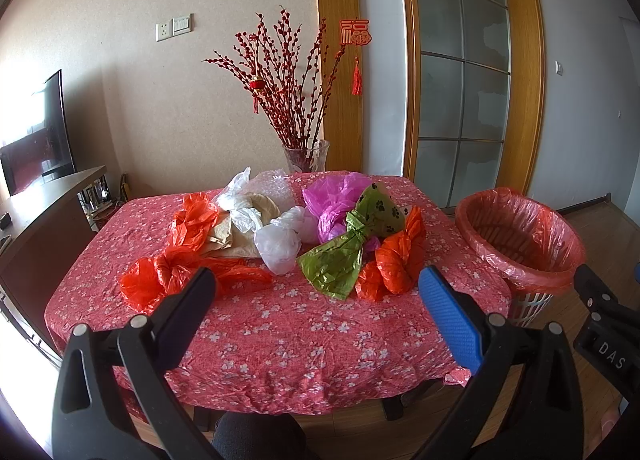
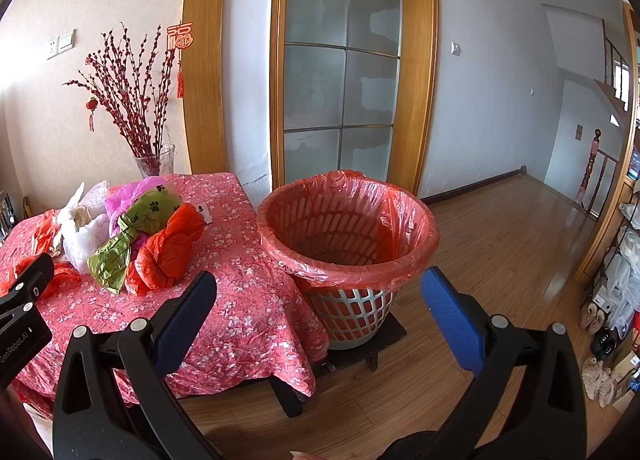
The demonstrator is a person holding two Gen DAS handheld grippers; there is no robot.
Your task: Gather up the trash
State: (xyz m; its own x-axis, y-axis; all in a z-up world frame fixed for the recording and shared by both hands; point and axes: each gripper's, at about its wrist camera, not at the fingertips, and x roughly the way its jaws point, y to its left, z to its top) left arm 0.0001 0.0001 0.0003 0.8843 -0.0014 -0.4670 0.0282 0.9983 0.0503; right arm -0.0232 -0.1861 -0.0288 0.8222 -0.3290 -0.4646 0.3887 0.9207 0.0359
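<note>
My left claw [image 1: 318, 288] is wide open w/ nothing in it, hovering over the near edge of the bench [image 1: 280, 340], which has a red floral cloth. My right claw [image 2: 318, 288] is also spread wide & empty, off the bench's right side, facing the bin [image 2: 348, 228].

Trash sits in a loose heap mid-bench, toward the back: green paw-print bag [image 1: 344, 256] knotted in the middle, orange bag [image 1: 394, 260] touching its right side, white bag [image 1: 280, 244] just left of it, pink bag [image 1: 332, 200] behind. Another orange bag [image 1: 160, 280] lies front-left, nearest my left claw's left finger. A third orange one [image 1: 196, 220] lies behind that, next to a beige piece [image 1: 240, 236], prob. paper but hard to tell.

Bin is a white slotted basket w/ orange liner folded over the rim, standing just beside the bench's right edge on a low dark stand [image 2: 384, 336]. Looks empty inside as far as I can see. Glass vase w/ red twigs [image 1: 306, 156] at the bench's back edge.
</note>
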